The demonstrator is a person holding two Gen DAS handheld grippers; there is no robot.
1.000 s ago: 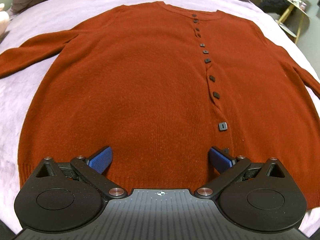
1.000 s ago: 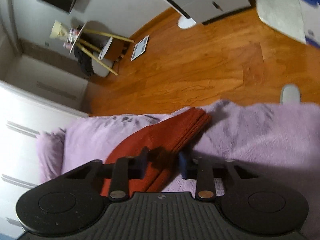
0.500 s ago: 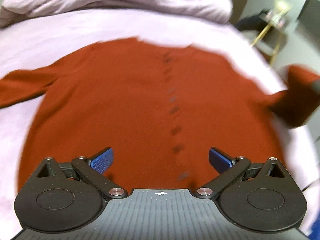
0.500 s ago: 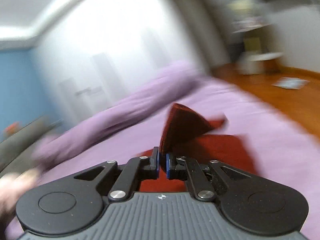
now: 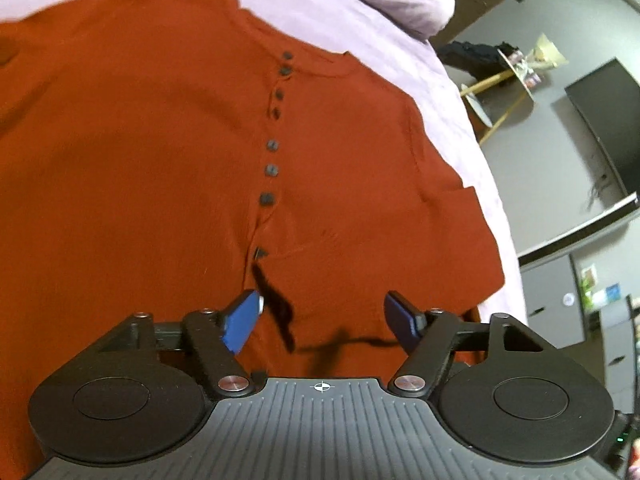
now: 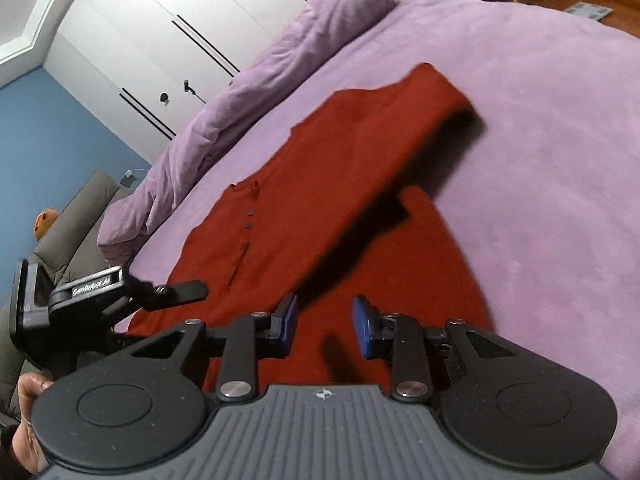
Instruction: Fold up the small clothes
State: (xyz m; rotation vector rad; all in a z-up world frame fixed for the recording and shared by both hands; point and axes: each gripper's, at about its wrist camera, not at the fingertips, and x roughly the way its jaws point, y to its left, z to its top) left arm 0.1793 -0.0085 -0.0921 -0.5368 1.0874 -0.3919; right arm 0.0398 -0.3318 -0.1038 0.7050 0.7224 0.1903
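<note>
A rust-red knitted cardigan with a row of small dark buttons (image 5: 168, 152) is spread flat, front up, on a lilac plush bed cover (image 6: 540, 160). In the left wrist view its long axis runs from the hem, at the near edge by the tongs, up to the round neckline at the far edge, and the button row (image 5: 273, 146) follows that axis. At the left of this view the body lies smooth. To the right of the buttons the right sleeve (image 5: 380, 264) is folded back across the front, its cuff reaching almost to the button row.

The left tongs (image 5: 322, 312) hang over the hem just right of the button row. Their blue pads stand apart and are closing; only flat knit lies beneath the gap, and nothing is gripped.

In the right wrist view the left tongs (image 6: 188, 290) are seen at the left edge, carried by a person's hand (image 6: 28, 394). The cardigan (image 6: 280, 216) lies diagonally here, neckline towards a bunched lilac duvet (image 6: 248, 92) at the upper left, with the folded sleeve (image 6: 400, 140) crossing it slantwise. The right tongs (image 6: 325, 326) hover over the hem, their pads parted and opening, with nothing between them.
</note>
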